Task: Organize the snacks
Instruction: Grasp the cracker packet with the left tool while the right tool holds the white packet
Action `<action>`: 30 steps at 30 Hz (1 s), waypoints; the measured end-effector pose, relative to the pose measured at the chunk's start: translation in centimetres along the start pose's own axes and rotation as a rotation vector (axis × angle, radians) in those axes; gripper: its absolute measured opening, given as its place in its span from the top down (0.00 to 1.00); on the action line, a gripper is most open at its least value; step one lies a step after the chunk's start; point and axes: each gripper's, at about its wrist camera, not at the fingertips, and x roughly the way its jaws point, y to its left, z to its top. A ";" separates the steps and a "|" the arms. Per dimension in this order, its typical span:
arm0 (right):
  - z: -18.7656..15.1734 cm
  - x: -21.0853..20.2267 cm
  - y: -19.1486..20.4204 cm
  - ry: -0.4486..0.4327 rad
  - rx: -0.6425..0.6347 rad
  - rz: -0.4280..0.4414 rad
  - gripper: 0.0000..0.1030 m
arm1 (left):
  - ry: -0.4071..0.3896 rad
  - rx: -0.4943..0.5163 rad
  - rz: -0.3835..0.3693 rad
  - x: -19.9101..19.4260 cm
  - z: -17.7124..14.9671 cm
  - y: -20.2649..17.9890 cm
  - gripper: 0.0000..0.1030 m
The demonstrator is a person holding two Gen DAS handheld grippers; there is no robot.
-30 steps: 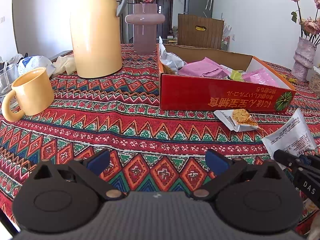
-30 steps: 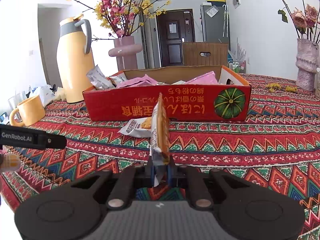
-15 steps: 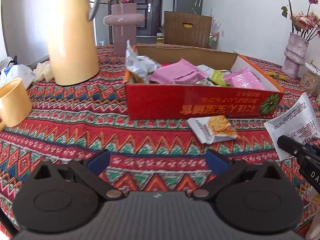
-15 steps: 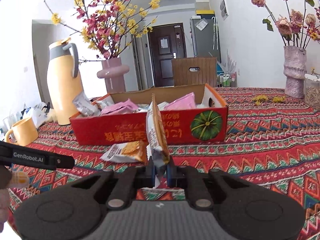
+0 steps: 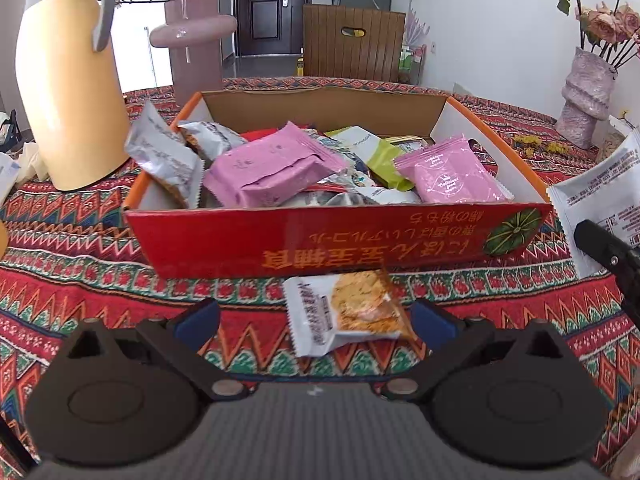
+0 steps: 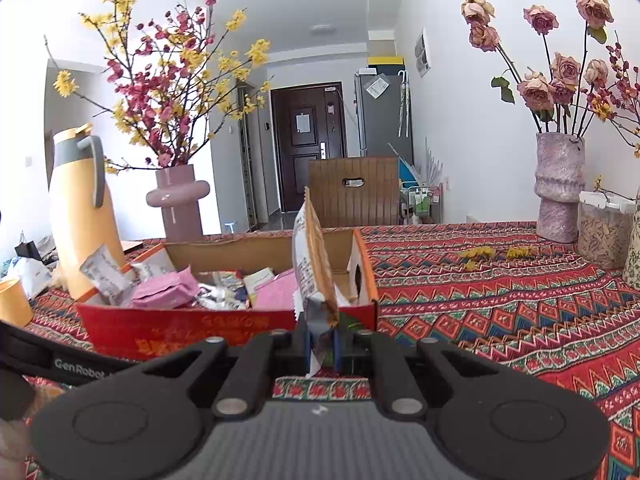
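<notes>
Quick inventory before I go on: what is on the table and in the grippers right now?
snack box: 1, red, orange rim, table centre, holding mixed packets
pink packets: 2, inside box
green packet: 1, inside box
silver packets: several, box's left end
loose snack packet: 1, white and orange, on tablecloth before box
held snack packet: 1, white and orange, upright in right gripper
thermos: 1, yellow, left of box
vases: 2, pink, behind box and far right
left gripper: open, at loose packet
right gripper: shut on held packet
</notes>
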 end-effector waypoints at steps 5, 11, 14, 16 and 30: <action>-0.6 1.3 -1.1 0.018 0.051 0.001 0.91 | 0.037 -0.007 0.029 2.1 0.8 -1.3 0.00; -1.0 1.5 -1.4 0.025 0.065 0.002 0.91 | 0.083 -0.046 0.077 4.5 0.9 -1.6 0.00; -1.1 1.7 -1.3 0.033 0.062 0.006 0.91 | 0.090 -0.046 0.093 5.2 0.8 -1.6 0.00; -1.2 1.7 -1.2 0.032 0.062 0.008 0.91 | 0.081 -0.044 0.084 5.1 0.7 -1.6 0.05; -0.4 0.6 -0.3 0.009 0.024 0.031 0.91 | -0.034 0.026 -0.055 -0.6 -0.1 -1.6 0.48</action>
